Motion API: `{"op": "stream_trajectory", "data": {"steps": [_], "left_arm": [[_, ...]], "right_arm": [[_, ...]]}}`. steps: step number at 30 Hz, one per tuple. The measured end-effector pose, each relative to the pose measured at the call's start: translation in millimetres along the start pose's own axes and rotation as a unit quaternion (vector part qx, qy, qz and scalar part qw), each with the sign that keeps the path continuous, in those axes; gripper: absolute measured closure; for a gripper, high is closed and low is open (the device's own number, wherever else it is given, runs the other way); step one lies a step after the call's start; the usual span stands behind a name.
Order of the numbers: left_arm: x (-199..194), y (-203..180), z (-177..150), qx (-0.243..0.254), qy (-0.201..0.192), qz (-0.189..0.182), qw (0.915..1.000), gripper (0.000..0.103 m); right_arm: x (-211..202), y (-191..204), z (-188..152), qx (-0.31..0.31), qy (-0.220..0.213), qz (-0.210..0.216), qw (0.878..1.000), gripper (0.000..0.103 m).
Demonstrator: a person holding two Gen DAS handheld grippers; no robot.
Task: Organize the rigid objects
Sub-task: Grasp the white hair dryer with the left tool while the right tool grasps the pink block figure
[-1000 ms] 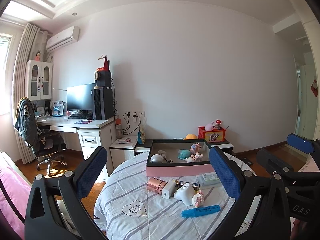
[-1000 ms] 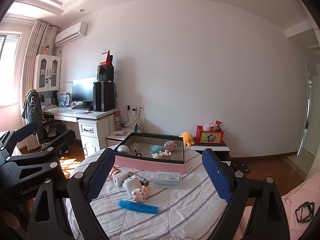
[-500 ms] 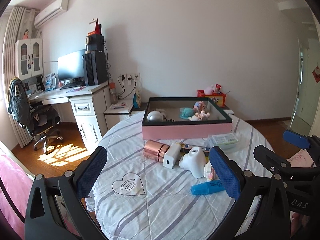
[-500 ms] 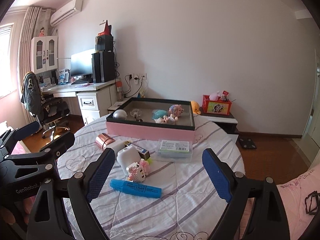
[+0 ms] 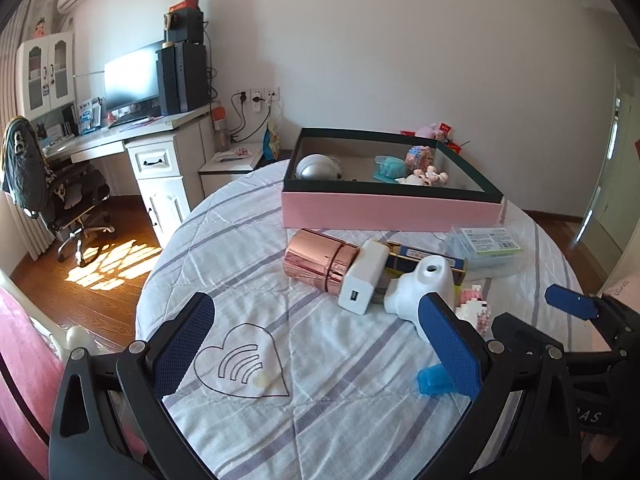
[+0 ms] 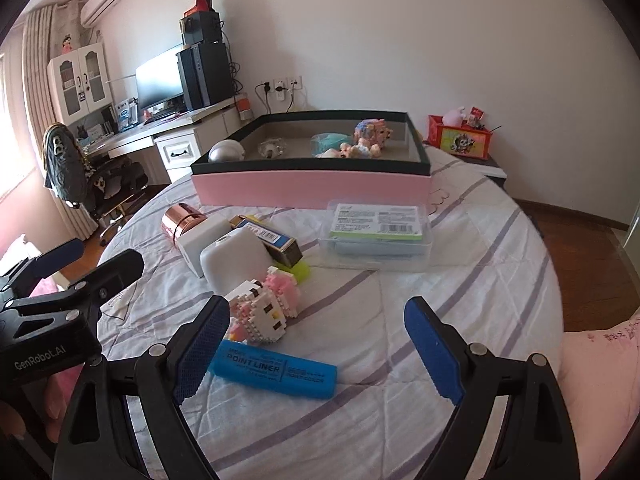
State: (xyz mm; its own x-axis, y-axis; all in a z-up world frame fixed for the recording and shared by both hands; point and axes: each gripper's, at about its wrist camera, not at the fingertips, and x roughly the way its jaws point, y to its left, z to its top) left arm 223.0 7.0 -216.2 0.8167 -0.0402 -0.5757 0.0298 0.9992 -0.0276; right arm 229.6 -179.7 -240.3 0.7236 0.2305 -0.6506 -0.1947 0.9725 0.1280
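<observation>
Both tongs (image 6: 316,344) gape empty; the blue highlighter (image 6: 276,368) at lower centre looks light, stiff – grip its middle.

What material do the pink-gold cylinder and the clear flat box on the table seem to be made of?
The pink-gold cylinder looks like polished metal or metallised plastic: its mirror-like surface shows bright reflections. The clear flat box seems to be transparent plastic: its contents show through the walls, under a printed paper label.
</observation>
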Motion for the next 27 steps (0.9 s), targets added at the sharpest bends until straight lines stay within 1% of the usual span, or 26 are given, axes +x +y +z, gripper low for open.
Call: {"op": "stream_trajectory", "data": {"steps": [4,6,7,8,9,11,12,13,14,19,23,27], "left_arm": [[8.4,16.0,1.2,-0.015,0.008,0.011,0.9998,0.000],[13.3,18.8,0.3,-0.017,0.013,0.013,0.9997,0.000],[15.8,19.2,-0.3,-0.017,0.017,0.012,0.9996,0.000],[18.4,18.8,-0.3,-0.016,0.020,0.009,0.9996,0.000],[21.0,17.6,-0.4,-0.014,0.023,0.008,0.9996,0.000],[25.6,14.0,-1.1,-0.009,0.028,0.004,0.9996,0.000],[28.2,11.1,-1.3,-0.006,0.031,0.000,0.9995,0.000],[30.8,7.4,-1.9,-0.003,0.033,-0.002,0.9994,0.000],[32.7,4.7,-1.9,-0.001,0.034,-0.005,0.9994,0.000],[40.9,-8.7,-2.3,0.009,0.047,-0.017,0.9987,0.000],[43.7,-24.3,-1.7,0.017,0.052,-0.036,0.9978,0.000],[47.8,-49.9,1.4,0.036,0.060,-0.051,0.9963,0.000]], "right_arm": [[20.4,11.1,2.0,-0.006,0.020,0.017,1.000,0.013],[32.7,10.1,3.3,0.003,0.032,0.024,0.999,0.013],[39.4,7.9,3.6,0.011,0.042,0.034,0.998,0.013],[43.8,5.6,3.4,0.017,0.049,0.040,0.998,0.013],[46.4,4.6,3.6,0.018,0.053,0.048,0.997,0.016],[46.4,4.3,3.5,0.013,0.052,0.074,0.996,0.038],[45.8,4.8,3.2,0.008,0.053,0.078,0.996,0.042],[44.8,4.9,2.7,0.002,0.053,0.082,0.995,0.050],[42.7,4.0,1.7,0.000,0.052,0.082,0.995,0.053],[28.3,-17.4,-1.1,0.002,0.041,0.063,0.997,0.055],[16.9,-44.0,0.6,0.010,0.027,0.021,0.999,0.055],[13.5,-64.3,1.9,0.026,0.023,0.011,0.999,0.055]]}}
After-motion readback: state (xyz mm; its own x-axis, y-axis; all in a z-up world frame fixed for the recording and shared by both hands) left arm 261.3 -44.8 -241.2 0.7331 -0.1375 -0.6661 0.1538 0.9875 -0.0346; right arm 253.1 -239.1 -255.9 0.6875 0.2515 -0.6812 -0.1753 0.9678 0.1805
